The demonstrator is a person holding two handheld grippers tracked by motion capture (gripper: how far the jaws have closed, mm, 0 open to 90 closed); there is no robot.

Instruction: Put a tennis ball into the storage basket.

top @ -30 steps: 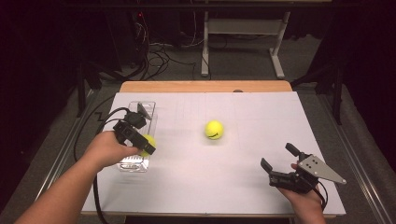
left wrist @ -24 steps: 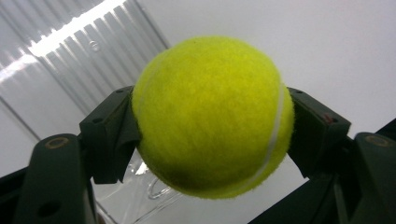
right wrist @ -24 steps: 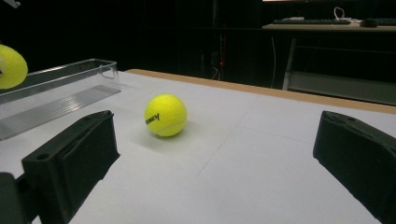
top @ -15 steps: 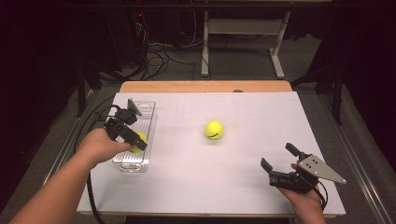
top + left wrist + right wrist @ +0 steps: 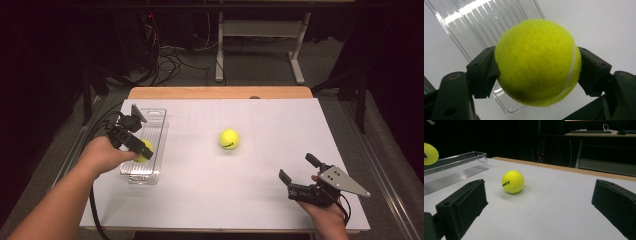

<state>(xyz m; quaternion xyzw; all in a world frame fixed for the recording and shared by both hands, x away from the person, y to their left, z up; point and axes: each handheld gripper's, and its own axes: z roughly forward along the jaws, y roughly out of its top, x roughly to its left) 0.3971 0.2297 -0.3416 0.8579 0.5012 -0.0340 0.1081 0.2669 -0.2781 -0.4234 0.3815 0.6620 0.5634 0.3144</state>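
The left gripper (image 5: 141,148) is clamped on a yellow tennis ball (image 5: 145,150), one black jaw pressed into each side of it. In the left gripper view the held tennis ball (image 5: 537,62) bulges out between the two jaws, its white seam running down the side next to the right-hand jaw. Behind it lies the ribbed floor of a clear plastic tray (image 5: 486,22), so the ball hangs over the tray rather than resting in it.

In the high view that tray (image 5: 157,131) sits close to the tabletop's left edge, its long side running along that edge, and the gripper with its ball is over the nearer half of it.

A second tennis ball (image 5: 229,139) lies loose on the white tabletop (image 5: 280,130), about midway between the left and right edges and well apart from both grippers.

The right gripper (image 5: 296,175) rests near the tabletop's near right corner with its jaws standing wide apart and nothing between them. In the right gripper view the loose ball (image 5: 513,181) sits ahead of those jaws, nearer the left one.
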